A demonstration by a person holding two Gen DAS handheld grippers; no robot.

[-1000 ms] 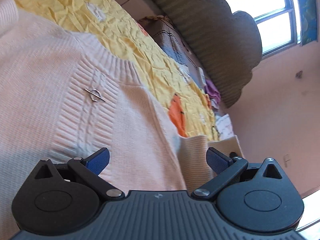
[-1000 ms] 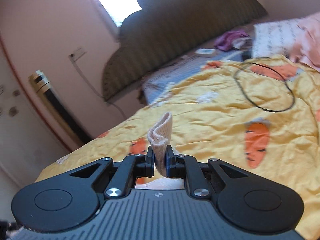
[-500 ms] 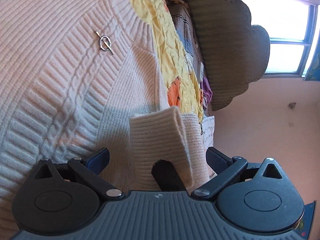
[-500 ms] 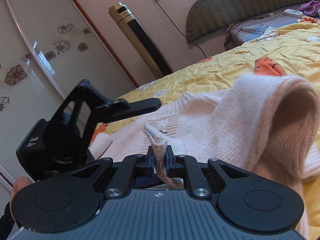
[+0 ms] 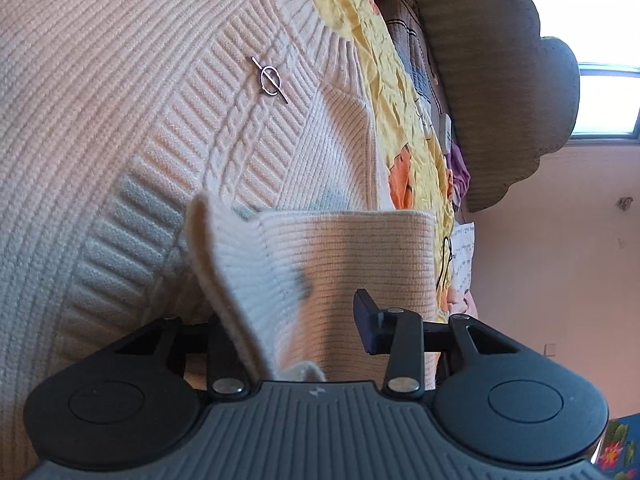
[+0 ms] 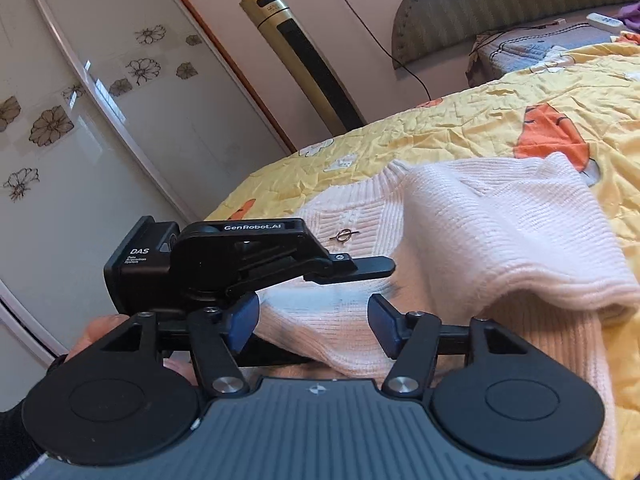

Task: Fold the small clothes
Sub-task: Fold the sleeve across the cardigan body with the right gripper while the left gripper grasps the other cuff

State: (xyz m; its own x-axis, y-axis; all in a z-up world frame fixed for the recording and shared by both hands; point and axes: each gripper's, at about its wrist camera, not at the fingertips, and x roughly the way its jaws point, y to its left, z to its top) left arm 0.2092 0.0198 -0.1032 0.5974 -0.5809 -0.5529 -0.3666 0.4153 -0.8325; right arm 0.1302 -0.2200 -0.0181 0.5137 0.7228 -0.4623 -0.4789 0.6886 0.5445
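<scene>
A pale pink knit sweater (image 5: 120, 128) with a small metal pin (image 5: 270, 80) lies on the yellow bedspread (image 6: 500, 120). Its sleeve (image 6: 500, 232) is folded across the body, and the ribbed cuff (image 5: 340, 264) lies between the fingers of my left gripper (image 5: 296, 320). The left jaws stand apart around the cuff; the left finger is hidden behind the cloth. My right gripper (image 6: 314, 324) is open and empty just above the sweater (image 6: 352, 216). The left gripper (image 6: 240, 256) also shows in the right wrist view, low over the sweater.
A dark padded headboard (image 5: 500, 80) and a window (image 5: 600, 100) are at the head of the bed. A gold tower fan (image 6: 304, 52) and glass wardrobe doors (image 6: 80, 120) stand beside the bed. A black cable (image 5: 444, 264) lies on the bedspread.
My right gripper has opened and let go of the sleeve cuff, which now lies on the sweater's body. The left jaws have narrowed around the cuff.
</scene>
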